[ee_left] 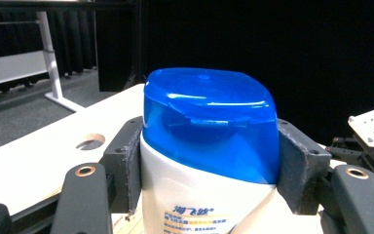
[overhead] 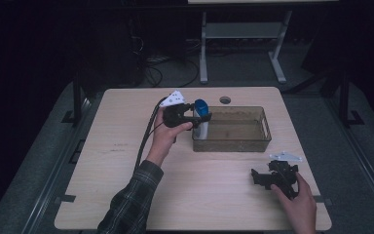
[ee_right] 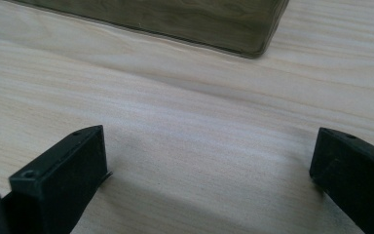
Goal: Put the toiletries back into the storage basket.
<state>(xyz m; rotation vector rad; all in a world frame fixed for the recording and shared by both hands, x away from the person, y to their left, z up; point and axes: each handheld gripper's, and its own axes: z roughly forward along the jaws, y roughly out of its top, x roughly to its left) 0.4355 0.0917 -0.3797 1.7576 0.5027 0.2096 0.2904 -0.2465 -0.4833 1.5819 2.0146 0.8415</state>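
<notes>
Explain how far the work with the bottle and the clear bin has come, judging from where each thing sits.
Done: the left tongs are shut on the blue-capped bottle, gripped upright just under the cap. In hand: the high view shows the bottle at the clear bin's left end, though whether it is touching down is unclear. Left: probably letting go. The right tongs rest open, low over the table, holding nothing.
</notes>
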